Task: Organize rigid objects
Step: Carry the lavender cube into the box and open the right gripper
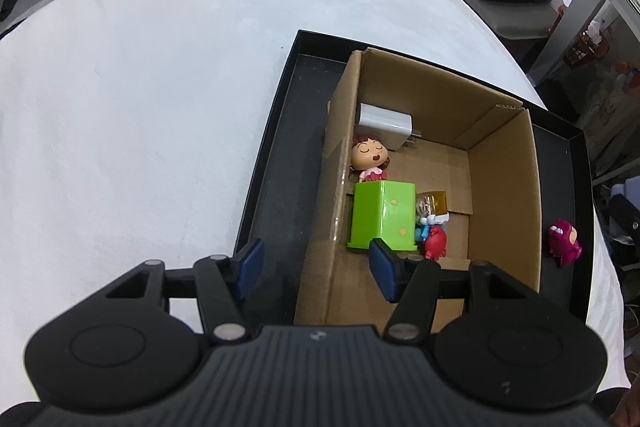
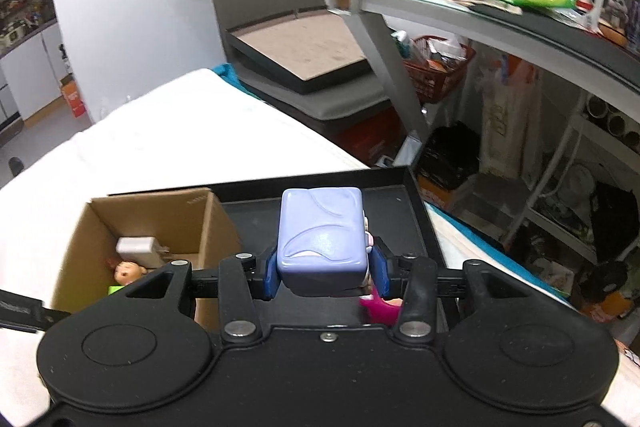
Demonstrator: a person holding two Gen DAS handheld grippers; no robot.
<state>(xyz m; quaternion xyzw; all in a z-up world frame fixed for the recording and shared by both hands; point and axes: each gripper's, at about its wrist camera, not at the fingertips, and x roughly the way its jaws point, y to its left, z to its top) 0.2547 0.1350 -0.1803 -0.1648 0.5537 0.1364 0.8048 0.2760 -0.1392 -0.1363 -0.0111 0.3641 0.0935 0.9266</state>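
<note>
the right gripper (image 2: 325, 277) pinches a pale purple block-shaped toy (image 2: 323, 245) between its blue pads (image 2: 271, 277), holding it clear above the black tray (image 2: 416, 211). a bit of pink shows under the toy, and what it belongs to is hard to tell.

the left gripper (image 1: 316, 269) hangs spread over the near end of the cardboard box (image 1: 504, 195), with nothing between its pads (image 1: 252, 267); the near box wall runs between the two fingers.

the box stands inside the tray, which lies on a table under a white cloth (image 1: 140, 107). in the box, a white charger (image 1: 384, 125) lies at the far left corner, just beside a small doll with closed eyes (image 1: 370, 157). a green box-like toy (image 1: 382, 221) sits against the doll, along the left wall. to its right lie a small amber and clear piece (image 1: 432, 205) and a red and blue figure (image 1: 432, 239), all close together.

outside the box, on the right strip of the tray, a dark pink figure (image 1: 564, 239) stands alone.
</note>
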